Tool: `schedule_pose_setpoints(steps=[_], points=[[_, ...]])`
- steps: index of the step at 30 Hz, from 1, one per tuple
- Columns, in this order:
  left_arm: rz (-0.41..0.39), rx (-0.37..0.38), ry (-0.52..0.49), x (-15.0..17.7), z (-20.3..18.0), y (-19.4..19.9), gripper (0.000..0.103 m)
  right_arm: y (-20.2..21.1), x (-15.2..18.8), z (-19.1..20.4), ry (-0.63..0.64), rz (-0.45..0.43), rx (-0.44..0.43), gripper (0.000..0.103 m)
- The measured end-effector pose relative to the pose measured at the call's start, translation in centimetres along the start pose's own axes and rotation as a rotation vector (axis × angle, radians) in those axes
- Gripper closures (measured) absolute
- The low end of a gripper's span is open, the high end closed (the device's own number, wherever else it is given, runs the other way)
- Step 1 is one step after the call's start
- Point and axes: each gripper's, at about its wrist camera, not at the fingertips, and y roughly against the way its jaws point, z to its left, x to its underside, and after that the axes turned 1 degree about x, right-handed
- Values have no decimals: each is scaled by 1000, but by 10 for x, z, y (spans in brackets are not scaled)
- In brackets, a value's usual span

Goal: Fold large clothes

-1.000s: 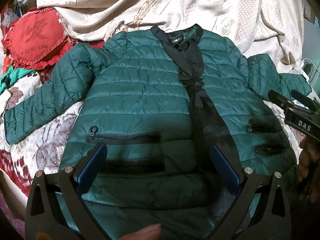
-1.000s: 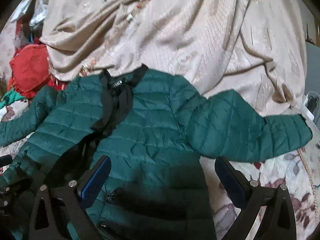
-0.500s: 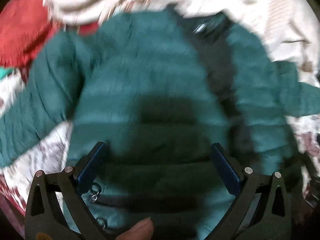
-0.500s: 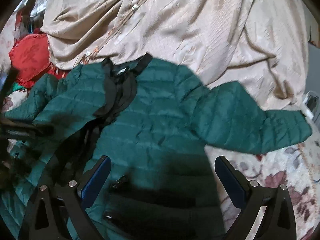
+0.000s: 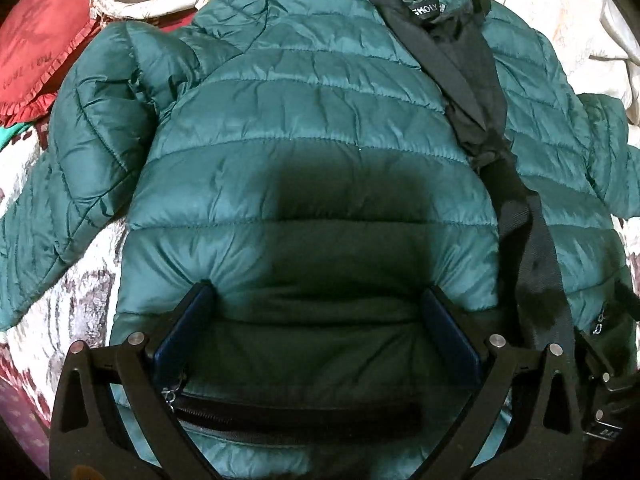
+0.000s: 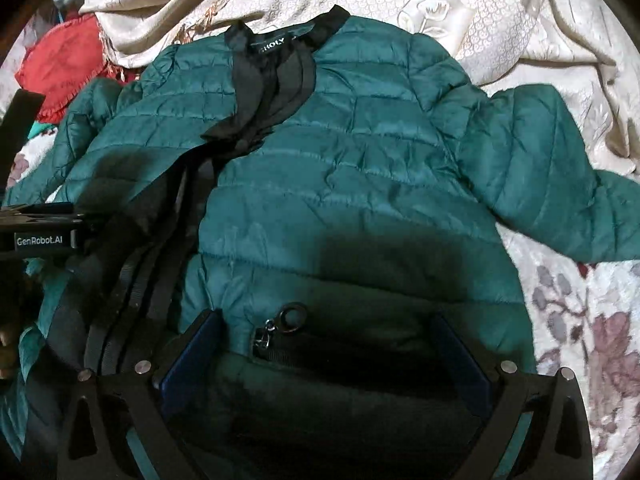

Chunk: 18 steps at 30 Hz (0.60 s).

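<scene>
A: We see the green quilted puffer jacket (image 5: 304, 148) lying front-up on the floral bedspread (image 6: 592, 328), sleeves spread, black placket open.

B: Our left gripper (image 5: 316, 336) and right gripper (image 6: 326, 356) hang spread wide over its hem.

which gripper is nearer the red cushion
Left. The left gripper sits on the jacket panel on the side toward the red cushion; the right gripper is on the other panel, farther from it.

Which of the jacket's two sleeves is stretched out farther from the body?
The sleeve on the right in the right wrist view, over the cream blanket. The other sleeve lies bunched beside the red cushion.
</scene>
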Motion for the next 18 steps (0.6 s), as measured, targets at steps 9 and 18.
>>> schedule_pose_setpoints(steps=[9,18], points=[[-81,39,104,-11,30,25,2,3,5,0,2,-65,-7,0],[-371,-2,367,34,171,125,2,6,6,2,14,-70,9,0]])
